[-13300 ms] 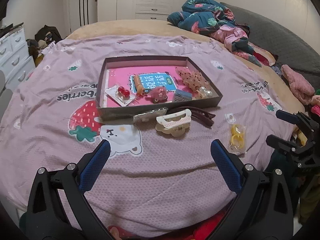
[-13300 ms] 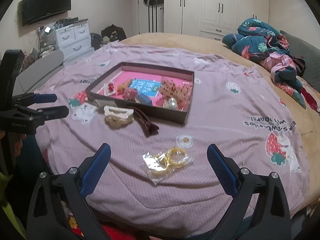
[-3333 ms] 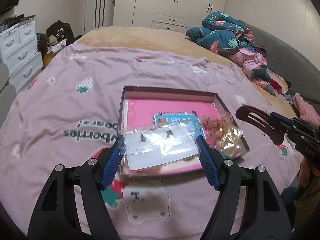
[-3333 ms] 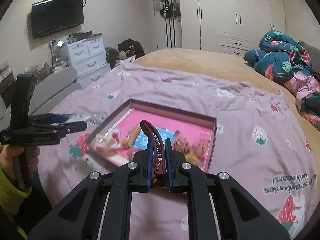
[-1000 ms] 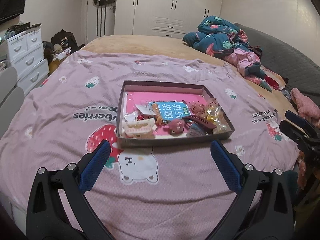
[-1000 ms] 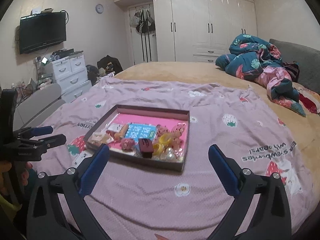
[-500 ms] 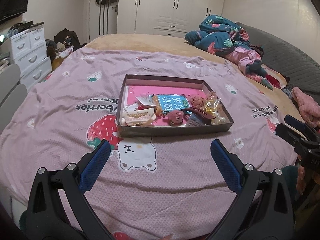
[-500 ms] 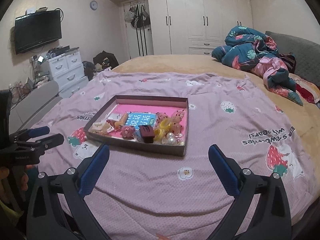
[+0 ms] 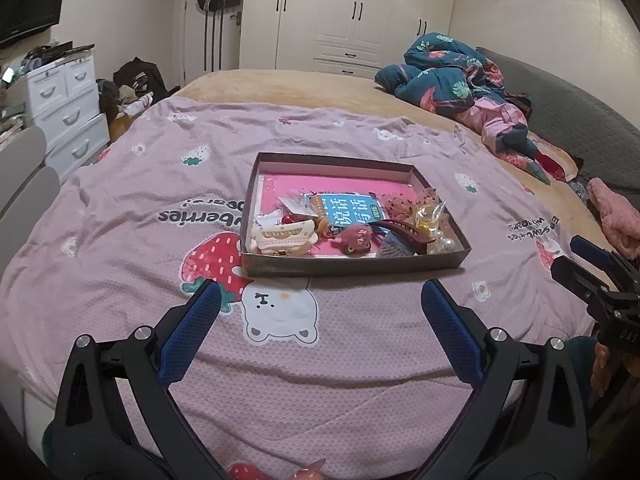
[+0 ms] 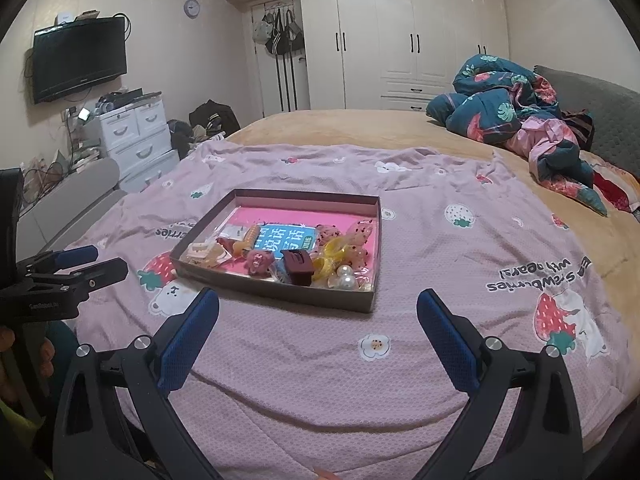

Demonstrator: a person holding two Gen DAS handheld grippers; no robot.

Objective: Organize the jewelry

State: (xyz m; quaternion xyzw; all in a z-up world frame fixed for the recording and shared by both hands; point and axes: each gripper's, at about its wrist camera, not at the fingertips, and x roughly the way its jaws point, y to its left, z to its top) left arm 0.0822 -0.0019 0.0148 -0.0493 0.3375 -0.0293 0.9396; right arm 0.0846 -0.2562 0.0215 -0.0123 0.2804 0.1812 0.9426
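Observation:
A shallow brown box (image 9: 352, 266) with a pink floor sits on the pink bedspread; it also shows in the right wrist view (image 10: 280, 290). It holds hair clips and trinkets: a cream claw clip (image 9: 282, 236), a dark maroon clip (image 9: 404, 234), yellow rings in a bag (image 10: 330, 258), pearls (image 10: 346, 272) and a pink bear charm (image 9: 356, 240). My left gripper (image 9: 320, 320) is open and empty, above the bedspread in front of the box. My right gripper (image 10: 318, 322) is open and empty, also in front of the box.
A crumpled teal and pink quilt (image 9: 460, 76) lies at the far right of the bed. White drawers (image 10: 138, 136) and a grey chair (image 10: 60, 200) stand to the left. The bed's near edge is just below both grippers.
Both grippers have drawn slightly back from the box and stay open and empty. The box and its contents have not moved.

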